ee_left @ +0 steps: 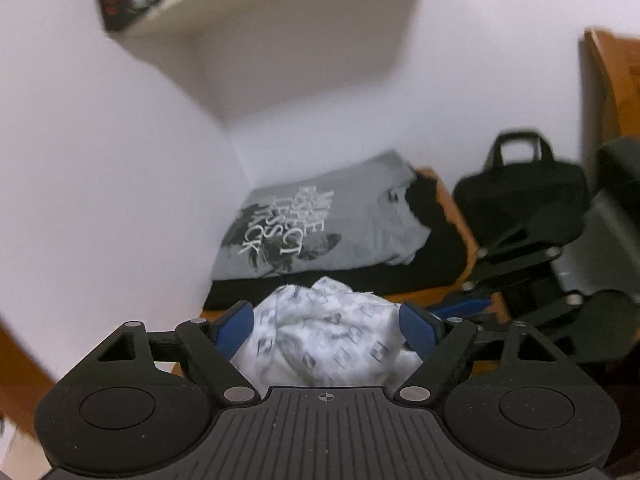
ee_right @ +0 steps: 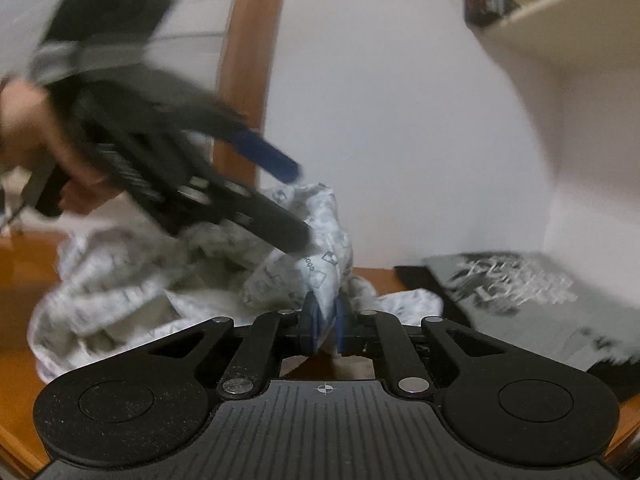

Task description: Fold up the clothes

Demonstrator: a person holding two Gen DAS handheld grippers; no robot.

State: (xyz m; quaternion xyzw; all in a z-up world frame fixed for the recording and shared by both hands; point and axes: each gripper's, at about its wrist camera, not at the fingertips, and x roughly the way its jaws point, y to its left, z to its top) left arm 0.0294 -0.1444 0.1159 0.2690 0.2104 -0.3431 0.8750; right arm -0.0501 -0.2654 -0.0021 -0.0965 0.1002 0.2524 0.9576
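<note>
A crumpled white garment (ee_left: 324, 340) with a grey square print lies on the wooden table (ee_right: 24, 280). In the left wrist view my left gripper (ee_left: 326, 320) is open, its blue fingers (ee_left: 236, 328) standing wide on either side of a bunch of the cloth. In the right wrist view my right gripper (ee_right: 326, 316) is shut on a raised fold of the white garment (ee_right: 304, 276). The left gripper (ee_right: 298, 204) shows there blurred at upper left, held by a hand (ee_right: 32, 132), jaws apart over the cloth. The right gripper (ee_left: 460, 307) reaches in from the right.
A folded grey printed T-shirt (ee_left: 320, 232) lies on a black garment (ee_left: 432, 256) in the wall corner behind. A black bag (ee_left: 520, 196) stands beyond the table's right edge. A bookshelf (ee_left: 240, 0) hangs overhead and a brown box (ee_left: 616, 76) sits at far right.
</note>
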